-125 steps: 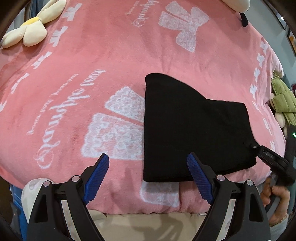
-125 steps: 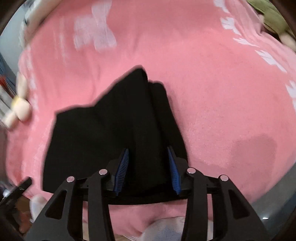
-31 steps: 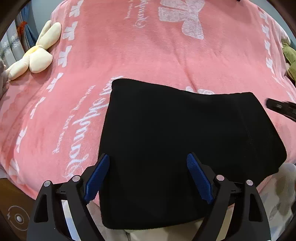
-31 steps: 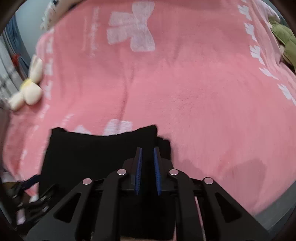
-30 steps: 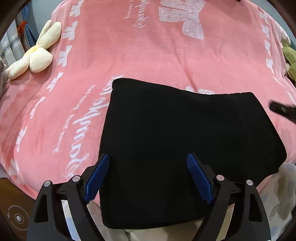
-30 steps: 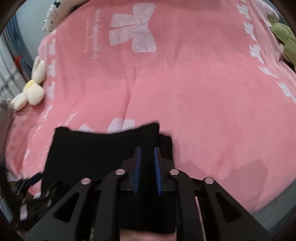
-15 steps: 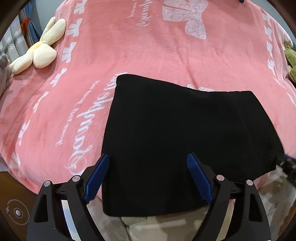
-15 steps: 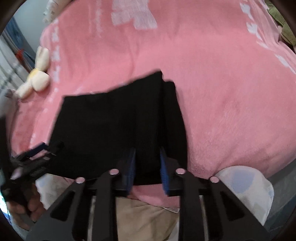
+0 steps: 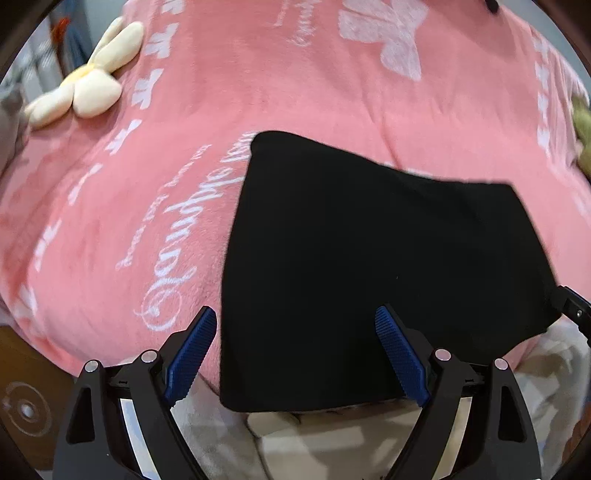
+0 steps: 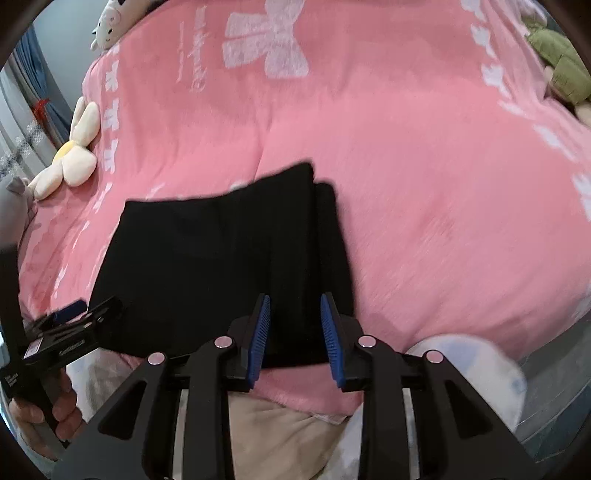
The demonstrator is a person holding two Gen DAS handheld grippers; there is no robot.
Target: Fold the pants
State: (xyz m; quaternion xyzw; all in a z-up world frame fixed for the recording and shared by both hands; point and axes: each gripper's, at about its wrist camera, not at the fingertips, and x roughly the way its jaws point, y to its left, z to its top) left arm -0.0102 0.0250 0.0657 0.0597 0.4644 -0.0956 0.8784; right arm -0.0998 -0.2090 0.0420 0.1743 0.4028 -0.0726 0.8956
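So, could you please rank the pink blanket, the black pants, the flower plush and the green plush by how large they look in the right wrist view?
1. Pink blanket
2. Black pants
3. Flower plush and green plush: alike, and the frame edge crops the green one, so unranked.

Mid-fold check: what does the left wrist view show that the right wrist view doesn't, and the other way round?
Only the left wrist view: the left gripper open wide over the pants' near edge, script lettering on the blanket, and a brown floor patch.

Only the right wrist view: the right gripper partly open, a white plush toy at the far edge, and the hand holding the left gripper.

Both: the folded black pants on the pink blanket, the cream flower plush, and a green plush.
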